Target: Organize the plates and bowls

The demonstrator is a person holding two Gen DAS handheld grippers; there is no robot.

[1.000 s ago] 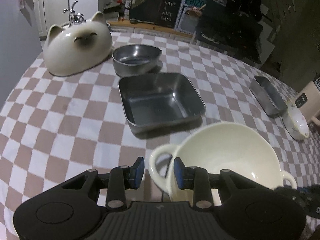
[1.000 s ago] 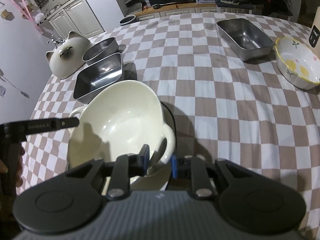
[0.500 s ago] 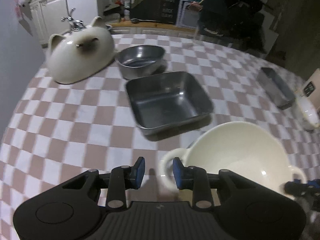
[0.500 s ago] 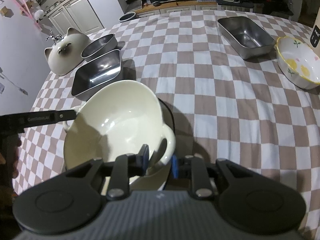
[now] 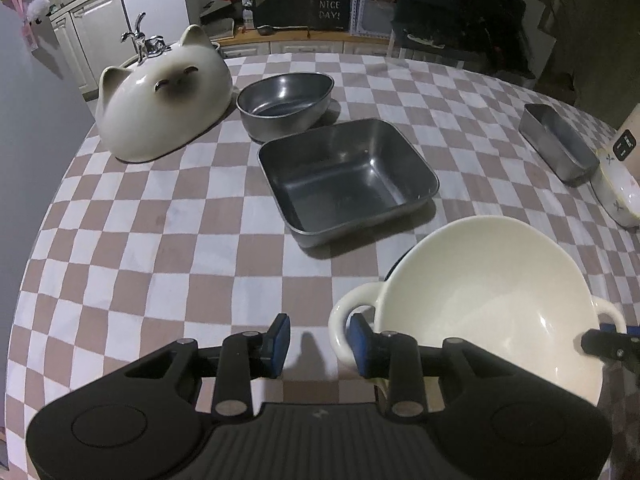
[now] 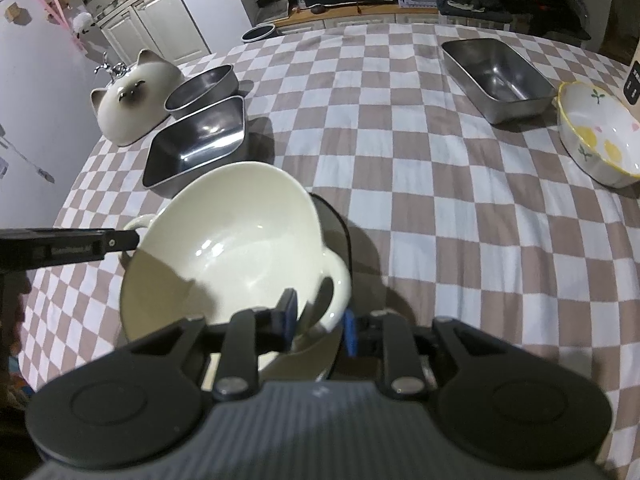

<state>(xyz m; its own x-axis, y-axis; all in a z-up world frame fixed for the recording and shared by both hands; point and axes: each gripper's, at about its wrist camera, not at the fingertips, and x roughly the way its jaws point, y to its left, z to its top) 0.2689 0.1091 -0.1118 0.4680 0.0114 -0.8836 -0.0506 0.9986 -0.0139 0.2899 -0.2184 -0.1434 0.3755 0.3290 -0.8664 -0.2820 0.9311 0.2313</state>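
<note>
A cream two-handled bowl (image 6: 228, 240) is held tilted above the checkered table, over a dark plate (image 6: 338, 228) that peeks out beneath it. My right gripper (image 6: 318, 322) is shut on the bowl's right handle (image 6: 336, 284). The bowl also shows in the left wrist view (image 5: 480, 292). My left gripper (image 5: 318, 338) is open and empty beside the bowl's left handle (image 5: 348, 312), its right finger just next to the handle.
A square steel pan (image 5: 344, 180), an oval steel bowl (image 5: 286, 102) and a cat-shaped ceramic dish (image 5: 164, 92) stand at the back left. A rectangular steel tin (image 6: 496, 76) and a yellow-rimmed flowered bowl (image 6: 596, 136) stand at the right. The table edge (image 5: 36, 248) runs down the left.
My left gripper has drawn left, off the bowl's left handle, which now lies just outside its right finger. The right gripper keeps its hold on the tilted bowl.
</note>
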